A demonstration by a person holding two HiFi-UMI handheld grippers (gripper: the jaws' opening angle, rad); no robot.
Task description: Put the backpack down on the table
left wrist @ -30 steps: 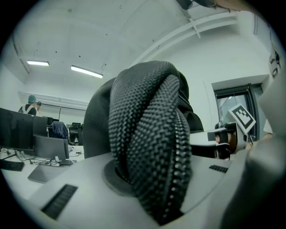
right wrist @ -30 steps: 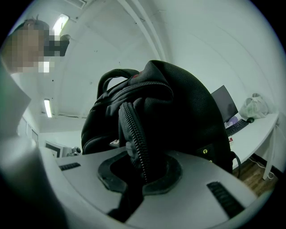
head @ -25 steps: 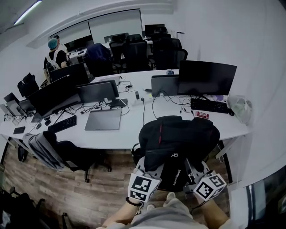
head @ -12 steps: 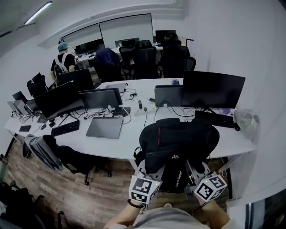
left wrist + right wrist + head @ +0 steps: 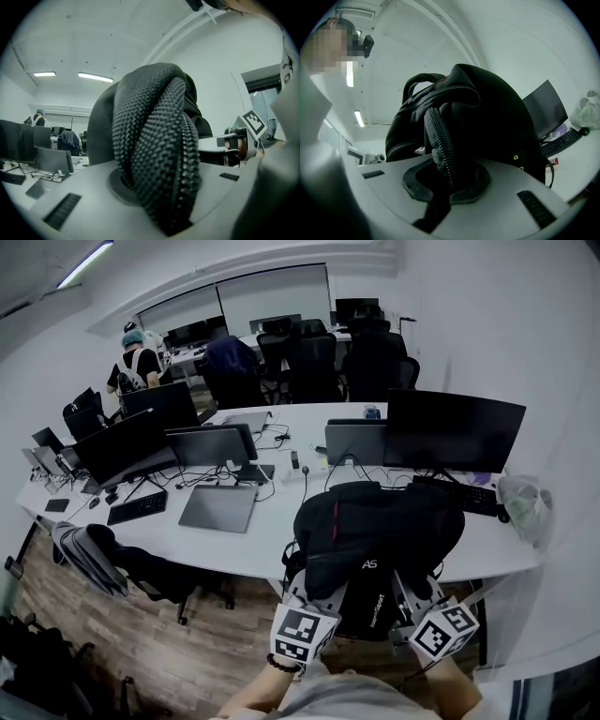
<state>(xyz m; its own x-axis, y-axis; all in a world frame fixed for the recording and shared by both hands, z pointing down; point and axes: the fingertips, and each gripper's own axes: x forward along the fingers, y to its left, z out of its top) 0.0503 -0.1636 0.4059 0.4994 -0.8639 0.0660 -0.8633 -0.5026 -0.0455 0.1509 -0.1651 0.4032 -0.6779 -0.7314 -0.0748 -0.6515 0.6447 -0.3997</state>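
A black backpack (image 5: 375, 535) with red trim hangs in front of me, over the near edge of the long white table (image 5: 267, 545). Both grippers hold it from below and behind. My left gripper (image 5: 309, 601) is shut on a black mesh shoulder strap (image 5: 159, 154), which fills the left gripper view and passes between the jaws of the left gripper (image 5: 154, 197). My right gripper (image 5: 419, 596) is shut on a zippered fold of the backpack (image 5: 443, 145), which the jaws of the right gripper (image 5: 445, 187) pinch. In the head view the bag hides both sets of fingertips.
A large monitor (image 5: 455, 432), a keyboard (image 5: 459, 495) and cables lie on the table behind the bag. A closed laptop (image 5: 217, 507) sits to the left, a plastic bag (image 5: 525, 502) at the right end. A chair with a grey jacket (image 5: 94, 554) stands at the left. A person (image 5: 139, 362) is far back.
I have moved closer to the table, with both grippers carrying the backpack forward; the bag now reaches further over the table's near edge. The grips look unchanged.
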